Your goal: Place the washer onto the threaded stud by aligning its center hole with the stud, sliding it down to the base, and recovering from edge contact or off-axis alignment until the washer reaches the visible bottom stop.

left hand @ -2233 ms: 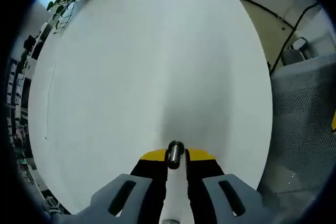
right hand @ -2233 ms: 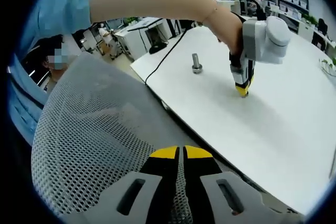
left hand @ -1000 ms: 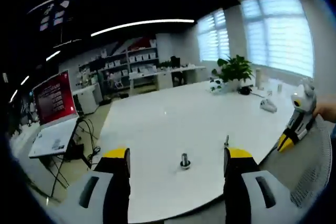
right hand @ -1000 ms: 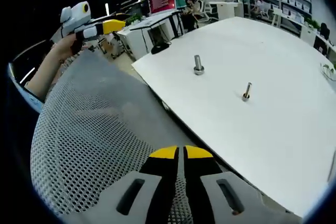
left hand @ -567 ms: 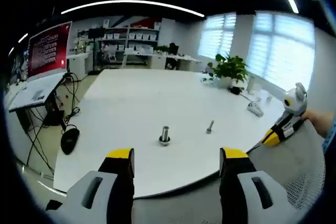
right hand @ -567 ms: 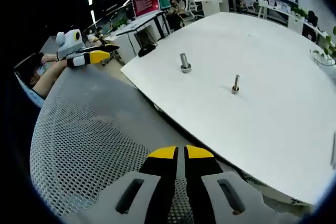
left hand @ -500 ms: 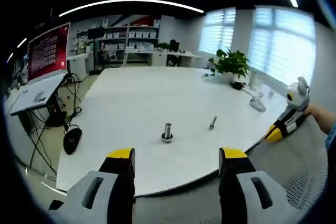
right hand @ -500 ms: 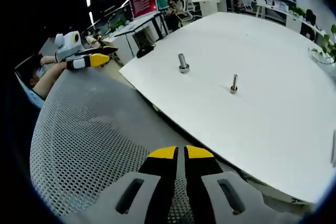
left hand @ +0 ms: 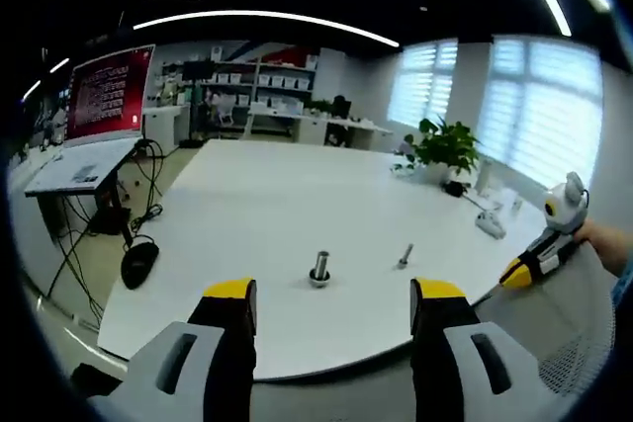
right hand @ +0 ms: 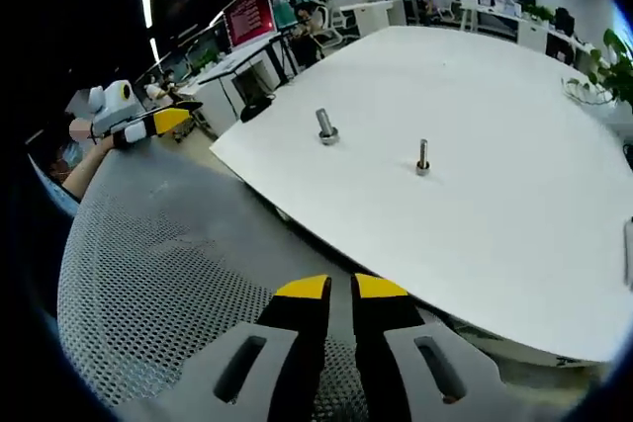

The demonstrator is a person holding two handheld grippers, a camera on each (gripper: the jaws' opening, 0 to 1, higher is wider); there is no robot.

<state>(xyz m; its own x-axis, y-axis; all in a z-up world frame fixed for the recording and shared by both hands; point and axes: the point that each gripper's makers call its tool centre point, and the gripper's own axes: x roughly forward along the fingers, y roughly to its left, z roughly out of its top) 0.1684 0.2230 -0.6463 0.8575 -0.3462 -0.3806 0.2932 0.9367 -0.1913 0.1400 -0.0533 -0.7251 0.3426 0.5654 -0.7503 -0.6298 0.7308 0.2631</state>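
Note:
On the white table [left hand: 267,205] a thick threaded stud [left hand: 319,269] stands upright on a wider ring-like base. A thinner stud [left hand: 406,256] stands just to its right. I cannot make out a separate washer. My left gripper [left hand: 333,301] hangs off the table's near edge, open wide, with nothing between its jaws. In the right gripper view the thick stud [right hand: 326,126] and thin stud [right hand: 422,157] stand on the table [right hand: 514,185]. My right gripper [right hand: 331,291] is shut and empty over a mesh chair back [right hand: 148,274]. The left gripper [right hand: 138,126] shows at far left, the right gripper [left hand: 539,262] at far right.
The mesh chair back [left hand: 579,343] lies between the right gripper and the table edge. A potted plant [left hand: 440,145] and small devices sit at the table's far side. A desk with a red screen [left hand: 109,96] stands to the left.
The left gripper let go of the thin stud on the table, opened and drew back past the table edge. The right gripper stayed shut over the chair; its view drifted slightly.

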